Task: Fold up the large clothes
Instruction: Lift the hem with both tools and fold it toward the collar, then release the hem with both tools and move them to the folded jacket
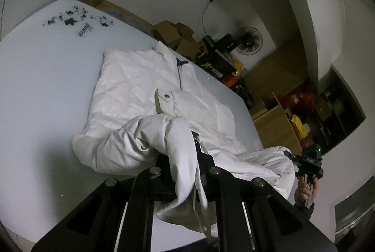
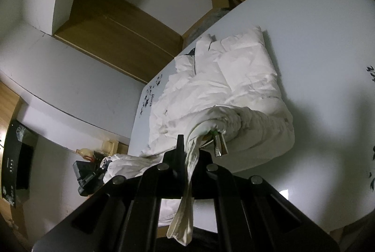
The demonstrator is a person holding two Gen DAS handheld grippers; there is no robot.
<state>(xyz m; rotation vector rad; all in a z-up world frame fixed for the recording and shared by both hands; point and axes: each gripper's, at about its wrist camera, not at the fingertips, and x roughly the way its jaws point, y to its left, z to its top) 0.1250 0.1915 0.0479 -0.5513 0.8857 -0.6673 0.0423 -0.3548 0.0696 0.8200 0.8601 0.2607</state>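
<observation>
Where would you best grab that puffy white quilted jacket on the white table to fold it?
Probably at the bottom hem, one corner each, from the near table edge. The puffy white quilted jacket lies with its collar far and its hem near. Both the left gripper and right gripper are shut on bunched fabric at that end, above the white table.

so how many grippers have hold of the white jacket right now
2: the left gripper pinches the near hem's left end, the right gripper its right end, both shut on fabric of the jacket.
</observation>
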